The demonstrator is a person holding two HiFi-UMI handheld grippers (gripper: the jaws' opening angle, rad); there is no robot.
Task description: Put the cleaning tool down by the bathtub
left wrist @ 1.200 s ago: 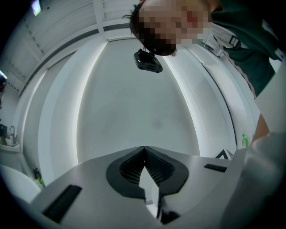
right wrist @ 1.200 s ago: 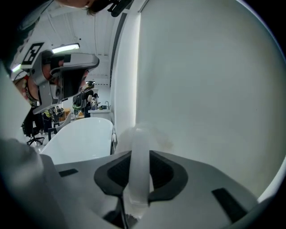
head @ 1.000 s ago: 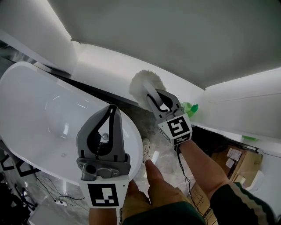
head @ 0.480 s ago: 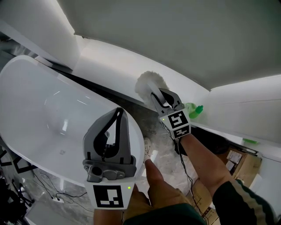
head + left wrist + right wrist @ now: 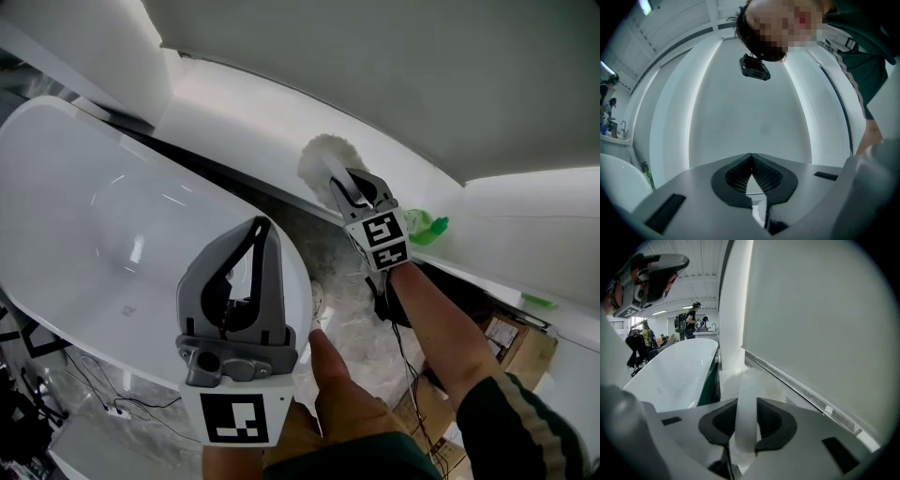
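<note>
The cleaning tool is a white fluffy duster (image 5: pixel 323 159) with a flat white handle (image 5: pixel 746 404). My right gripper (image 5: pixel 349 192) is shut on that handle, and the fluffy head (image 5: pixel 754 378) rests against the white wall ledge beyond the bathtub's end. The white oval bathtub (image 5: pixel 84 234) fills the left of the head view and shows at the left of the right gripper view (image 5: pixel 679 371). My left gripper (image 5: pixel 246 272) is held up over the tub's near end, pointing upward, its jaws shut with nothing between them (image 5: pixel 751 157).
A green spray bottle (image 5: pixel 427 227) stands on the ledge right of the duster. Cardboard boxes (image 5: pixel 511 342) sit low at the right. A marbled floor strip (image 5: pixel 352 300) runs between tub and ledge, with cables (image 5: pixel 103 398) under the tub. People stand far off (image 5: pixel 693 317).
My right gripper has carried the duster a little up and to the right along the ledge. The left gripper has shifted slightly right and lower in the view.
</note>
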